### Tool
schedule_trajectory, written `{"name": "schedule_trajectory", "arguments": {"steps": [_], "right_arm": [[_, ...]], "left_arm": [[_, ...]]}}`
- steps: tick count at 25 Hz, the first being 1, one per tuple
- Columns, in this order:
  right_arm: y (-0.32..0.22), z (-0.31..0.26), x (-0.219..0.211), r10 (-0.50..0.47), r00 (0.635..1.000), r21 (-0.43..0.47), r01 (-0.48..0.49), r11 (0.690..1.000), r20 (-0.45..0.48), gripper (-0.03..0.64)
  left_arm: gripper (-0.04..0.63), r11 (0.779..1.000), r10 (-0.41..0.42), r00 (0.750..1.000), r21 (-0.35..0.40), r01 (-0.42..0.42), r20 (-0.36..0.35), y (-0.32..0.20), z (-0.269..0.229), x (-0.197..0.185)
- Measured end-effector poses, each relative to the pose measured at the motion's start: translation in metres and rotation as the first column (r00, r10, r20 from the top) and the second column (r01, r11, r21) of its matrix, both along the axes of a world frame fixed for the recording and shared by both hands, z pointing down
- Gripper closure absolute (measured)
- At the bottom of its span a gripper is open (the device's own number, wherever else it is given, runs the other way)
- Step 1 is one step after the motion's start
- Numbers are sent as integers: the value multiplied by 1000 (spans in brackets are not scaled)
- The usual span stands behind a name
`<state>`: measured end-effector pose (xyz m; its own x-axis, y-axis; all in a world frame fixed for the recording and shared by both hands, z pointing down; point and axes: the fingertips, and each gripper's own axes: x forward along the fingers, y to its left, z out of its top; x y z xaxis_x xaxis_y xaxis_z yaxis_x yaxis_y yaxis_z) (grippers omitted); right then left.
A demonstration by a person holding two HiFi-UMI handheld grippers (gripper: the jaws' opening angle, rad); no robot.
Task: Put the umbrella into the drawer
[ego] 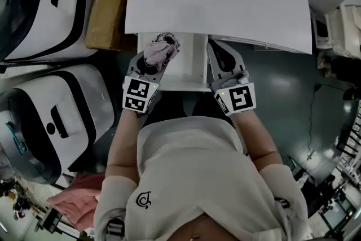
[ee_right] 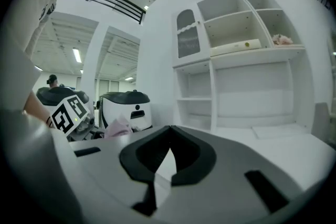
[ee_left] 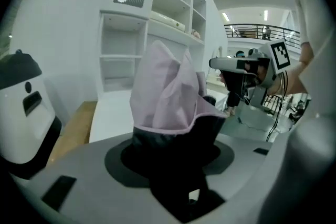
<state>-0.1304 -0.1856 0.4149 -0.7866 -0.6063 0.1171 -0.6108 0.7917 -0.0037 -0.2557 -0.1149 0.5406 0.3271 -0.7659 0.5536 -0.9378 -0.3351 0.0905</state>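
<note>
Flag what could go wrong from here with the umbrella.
1. The left gripper is clamped on the folded pink umbrella low down. Loose fabric flares above the jaws and could snag on an edge or slip.
2. The right gripper is shut and empty, close beside the white drawer unit. The two grippers could crowd each other there.
3. I cannot tell whether the drawer is open, so the umbrella may hit a closed front.

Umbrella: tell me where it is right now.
Head view, left of centre: the folded pink umbrella is clamped in the left gripper, just below the white desk's front edge, the right gripper to its right.
</note>
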Motion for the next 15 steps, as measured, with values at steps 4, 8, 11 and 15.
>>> {"name": "schedule_trajectory", "arguments": {"steps": [4, 8, 11, 15], "right_arm": [[-2, 30, 18, 128, 991, -58, -130, 990, -42, 611], [-5, 55, 41, 256, 963, -71, -262, 963, -79, 611], [-5, 72, 59, 307, 946, -84, -316, 945, -101, 611], [-4, 93, 74, 320, 938, -96, -334, 938, -135, 611]], "left_arm": [[360, 984, 159, 987, -80, -160, -21, -10, 45, 21], [359, 948, 276, 961, -156, -277, -29, -14, 86, 37], [359, 914, 349, 937, -210, -347, -33, -16, 114, 49], [359, 868, 416, 908, -281, -410, -41, -15, 153, 64]]}}
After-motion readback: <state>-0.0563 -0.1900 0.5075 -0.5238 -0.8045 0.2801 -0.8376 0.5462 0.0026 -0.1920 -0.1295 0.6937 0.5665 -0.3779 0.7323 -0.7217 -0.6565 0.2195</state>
